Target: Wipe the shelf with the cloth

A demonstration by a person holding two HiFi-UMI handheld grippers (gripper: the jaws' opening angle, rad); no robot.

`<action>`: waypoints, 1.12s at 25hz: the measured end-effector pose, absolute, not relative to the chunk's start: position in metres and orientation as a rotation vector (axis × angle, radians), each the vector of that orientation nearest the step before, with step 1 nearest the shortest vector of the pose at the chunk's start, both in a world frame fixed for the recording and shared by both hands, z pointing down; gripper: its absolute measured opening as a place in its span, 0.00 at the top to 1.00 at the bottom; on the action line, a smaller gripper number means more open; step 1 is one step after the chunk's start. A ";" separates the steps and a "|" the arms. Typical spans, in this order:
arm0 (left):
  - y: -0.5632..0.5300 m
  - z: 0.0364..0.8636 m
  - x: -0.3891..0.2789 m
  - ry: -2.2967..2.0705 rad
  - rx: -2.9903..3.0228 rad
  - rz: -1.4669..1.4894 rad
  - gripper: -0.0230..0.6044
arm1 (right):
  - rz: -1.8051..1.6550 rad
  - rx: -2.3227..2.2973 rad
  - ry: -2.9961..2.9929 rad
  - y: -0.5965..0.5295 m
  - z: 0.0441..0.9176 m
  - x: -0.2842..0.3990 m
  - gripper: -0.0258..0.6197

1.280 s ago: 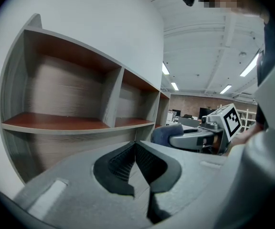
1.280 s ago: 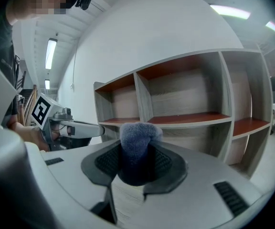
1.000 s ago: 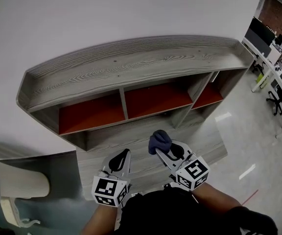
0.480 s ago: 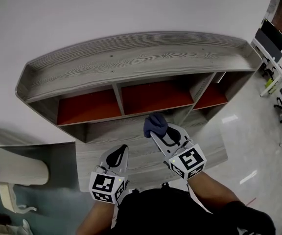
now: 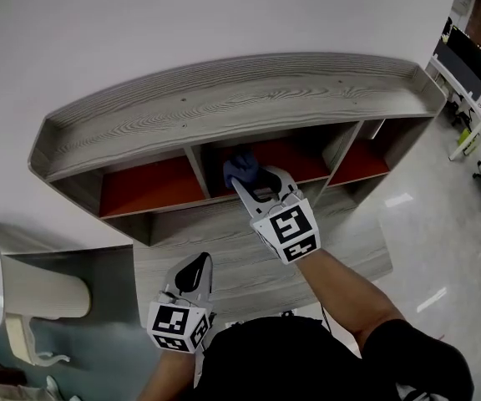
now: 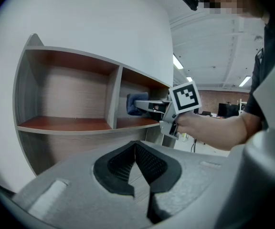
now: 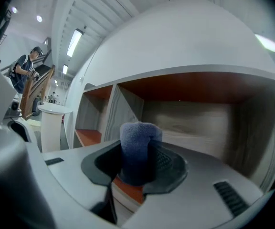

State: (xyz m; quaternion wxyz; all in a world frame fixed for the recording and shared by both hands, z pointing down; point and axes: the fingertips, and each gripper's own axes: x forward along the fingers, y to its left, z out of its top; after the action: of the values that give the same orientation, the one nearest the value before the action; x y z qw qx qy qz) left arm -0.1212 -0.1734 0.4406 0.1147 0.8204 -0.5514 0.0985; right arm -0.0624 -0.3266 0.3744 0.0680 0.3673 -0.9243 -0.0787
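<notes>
The white wall takes up the top of my view. Against it stands the grey wooden shelf, its long top board curving across with a raised lip at each end. Under that board are three open compartments with reddish floors, parted by upright grey dividers. Below them a grey ledge juts out toward me.

I have my right arm stretched forward so that my right gripper reaches the mouth of the middle compartment, close to its left divider. My left gripper hangs low by my body over the near edge of the ledge, well apart from the work. I judge it is kept back there because this wipe needs only one hand. Its jaws are brought together at the tips, with nothing between them.

The right jaws are clamped on the dark blue cloth, which is bunched into a wad. The wad pokes out past the jaw tips, so fabric rather than plastic should meet the wood first. The cloth sits at the front edge of the middle compartment, just above its red floor. I cannot tell whether it touches the floor yet. To my eye the wiping of this compartment is only about to begin.
</notes>
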 end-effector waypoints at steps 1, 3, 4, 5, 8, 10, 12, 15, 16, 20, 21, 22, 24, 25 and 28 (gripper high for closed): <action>-0.173 0.439 -0.123 -1.626 2.401 0.286 0.95 | -0.249 1.114 -2.781 -0.334 0.371 -0.067 0.75; -0.171 0.437 -0.127 -1.649 2.392 0.282 0.95 | -0.262 1.126 -2.774 -0.348 0.365 -0.076 0.75; -0.171 0.436 -0.130 -1.661 2.386 0.279 0.95 | -0.271 1.131 -2.772 -0.354 0.362 -0.080 0.75; -0.170 0.436 -0.134 -1.673 2.378 0.277 0.95 | -0.283 1.136 -2.769 -0.360 0.359 -0.085 0.75; -0.167 0.436 -0.143 -1.705 2.348 0.269 0.95 | -0.307 1.152 -2.764 -0.376 0.350 -0.096 0.75; -0.165 0.439 -0.146 -1.712 2.331 0.272 0.95 | -0.327 1.162 -2.763 -0.383 0.344 -0.102 0.75; -0.163 0.441 -0.148 -1.714 2.319 0.279 0.95 | -0.376 1.161 -2.753 -0.388 0.339 -0.109 0.75; -0.162 0.439 -0.151 -1.727 2.312 0.275 0.95 | -0.474 1.151 -2.718 -0.390 0.332 -0.121 0.75; -0.162 0.438 -0.152 -1.733 2.309 0.273 0.95 | -0.498 1.155 -2.705 -0.391 0.330 -0.123 0.75; -0.161 0.438 -0.159 -1.754 2.291 0.265 0.95 | -0.523 1.187 -2.683 -0.400 0.327 -0.127 0.75; -0.161 0.438 -0.160 -1.756 2.287 0.263 0.95 | -0.522 1.190 -2.680 -0.403 0.327 -0.127 0.75; -0.161 0.439 -0.161 -1.756 2.284 0.261 0.95 | -0.522 1.191 -2.676 -0.406 0.327 -0.128 0.75; -0.163 0.438 -0.160 -1.752 2.286 0.258 0.95 | -0.528 1.192 -2.669 -0.409 0.327 -0.129 0.75; -0.163 0.438 -0.160 -1.750 2.289 0.256 0.95 | -0.533 1.193 -2.665 -0.410 0.327 -0.129 0.75; -0.165 0.436 -0.159 -1.743 2.299 0.255 0.95 | -0.544 1.195 -2.659 -0.410 0.327 -0.130 0.75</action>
State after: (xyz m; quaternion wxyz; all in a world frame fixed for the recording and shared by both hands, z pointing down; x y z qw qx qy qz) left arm -0.1589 -0.1653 0.4358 0.1222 0.7878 -0.5973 0.0875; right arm -0.1298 -0.4098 0.3267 0.0879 0.4014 -0.8932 -0.1826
